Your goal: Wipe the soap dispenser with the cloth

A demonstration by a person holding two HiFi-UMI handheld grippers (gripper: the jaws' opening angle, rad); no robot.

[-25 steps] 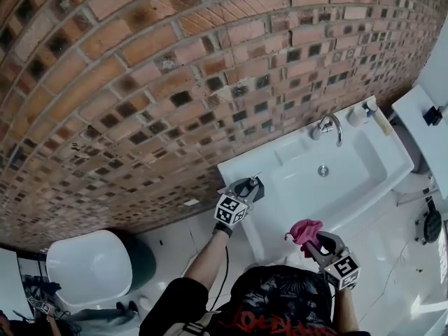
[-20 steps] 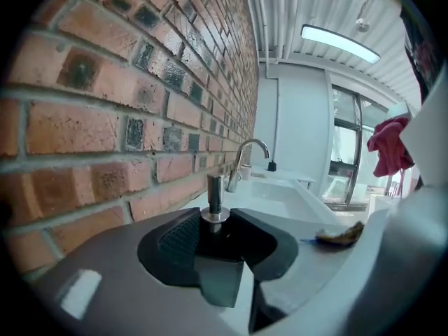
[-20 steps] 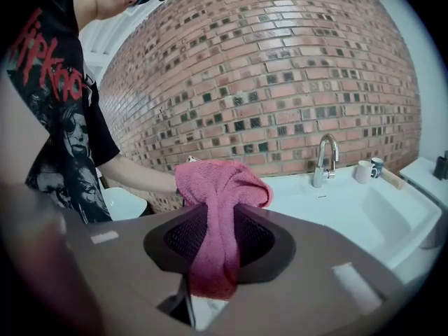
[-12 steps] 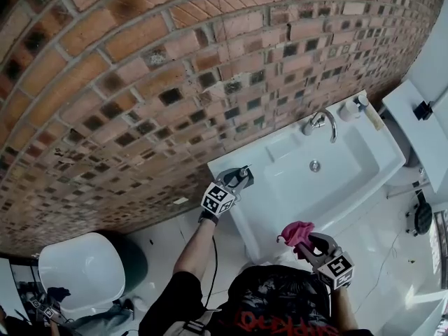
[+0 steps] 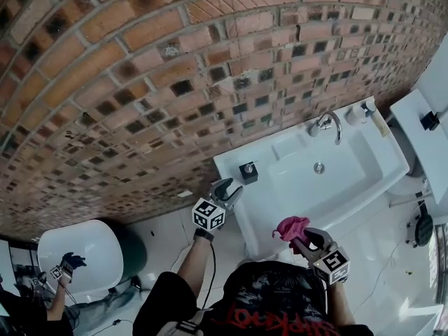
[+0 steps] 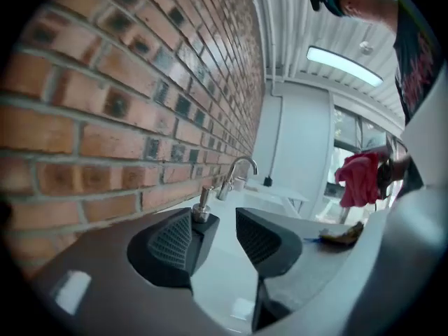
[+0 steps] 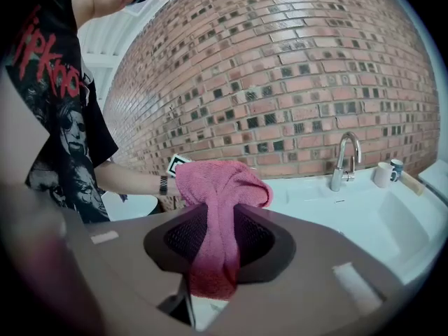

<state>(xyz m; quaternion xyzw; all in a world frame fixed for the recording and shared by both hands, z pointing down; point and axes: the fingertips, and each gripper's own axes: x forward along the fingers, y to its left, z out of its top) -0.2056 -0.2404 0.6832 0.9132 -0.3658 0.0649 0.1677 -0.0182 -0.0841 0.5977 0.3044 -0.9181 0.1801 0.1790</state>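
The soap dispenser [image 5: 248, 171], a small black block with a silver pump, stands free on the sink's back left rim. My left gripper [image 5: 224, 188] hangs just short of it, off the sink's left end. Its jaws are opening and hold nothing. In the left gripper view the dispenser [image 6: 201, 203] shows just beyond the left gripper [image 6: 213, 222], by its left finger. My right gripper [image 5: 308, 242] is in front of the sink, shut on the pink cloth [image 5: 289, 227]. The cloth [image 7: 217, 187] bunches above the right gripper [image 7: 218, 233] and hangs down between its pads.
The white sink [image 5: 364, 180] juts from the brick wall [image 5: 140, 82], with a faucet [image 5: 329, 124] and a cup [image 5: 358, 114] at the back. A white toilet [image 5: 77, 254] stands at lower left beside another person's hand [image 5: 66, 264]. A white counter [image 5: 420, 117] is at right.
My left gripper has let go of the soap dispenser, opened and drawn back to the lower left. The dispenser now stands alone on the rim. The right gripper still holds the cloth.
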